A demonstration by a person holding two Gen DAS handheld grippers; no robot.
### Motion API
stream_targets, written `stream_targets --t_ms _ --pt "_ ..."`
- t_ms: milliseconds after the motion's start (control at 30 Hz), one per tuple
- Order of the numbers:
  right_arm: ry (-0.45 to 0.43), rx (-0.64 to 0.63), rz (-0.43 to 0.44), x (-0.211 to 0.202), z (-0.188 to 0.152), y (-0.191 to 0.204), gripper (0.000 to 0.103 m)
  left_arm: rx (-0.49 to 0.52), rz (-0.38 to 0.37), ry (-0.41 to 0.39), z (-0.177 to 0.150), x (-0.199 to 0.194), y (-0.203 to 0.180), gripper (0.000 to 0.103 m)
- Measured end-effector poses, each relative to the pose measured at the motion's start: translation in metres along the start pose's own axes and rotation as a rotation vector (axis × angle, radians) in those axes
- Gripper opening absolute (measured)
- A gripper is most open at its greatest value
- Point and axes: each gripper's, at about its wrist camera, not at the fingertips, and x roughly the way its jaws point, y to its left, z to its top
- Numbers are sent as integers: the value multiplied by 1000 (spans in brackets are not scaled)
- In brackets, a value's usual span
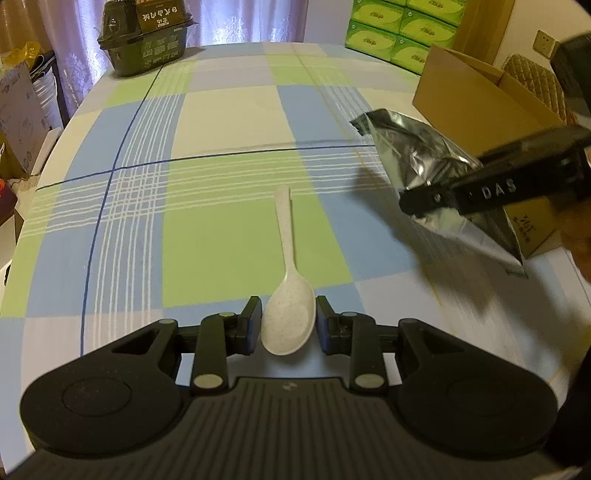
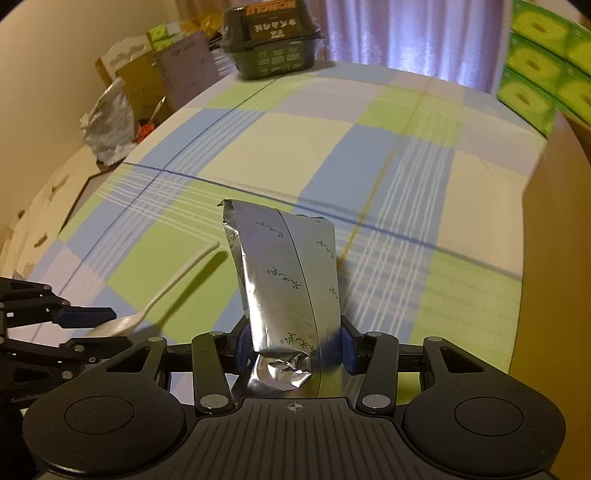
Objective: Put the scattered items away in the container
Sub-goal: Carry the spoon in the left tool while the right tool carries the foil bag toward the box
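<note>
Right gripper [image 2: 291, 349]: jaws closed on the lower end of a silver foil pouch [image 2: 288, 280], which stood up between the pads, clear of the surface. In the left wrist view the same pouch hung in front of the cardboard box [image 1: 476, 99], not yet over its opening; motion blur there.

Left gripper [image 1: 289, 325]: jaws part open, one pad on each side of the bowl of the white spoon [image 1: 290, 295]. Pads just beside the bowl; could not tell if either touched. Spoon lay flat on the checked surface [image 1: 229, 122], handle pointing away from the gripper, well short of the box.

Farther from the box, at the far edge of the surface, a dark noodle tub [image 1: 146, 35] sat untouched.

Progress, as judged: early. Nothing seen inside the box; its interior was hidden. Pouch in transit, spoon about to be gripped, tub possibly still to collect.
</note>
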Motion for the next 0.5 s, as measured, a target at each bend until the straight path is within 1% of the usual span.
stream_targets --t_ms 300,500 --pt "-36 67 15 -21 -31 11 49 -21 0 -2 -14 -18 -11 26" --pt "-39 86 1 -29 -44 12 49 -33 -4 -14 -16 -30 -16 26"
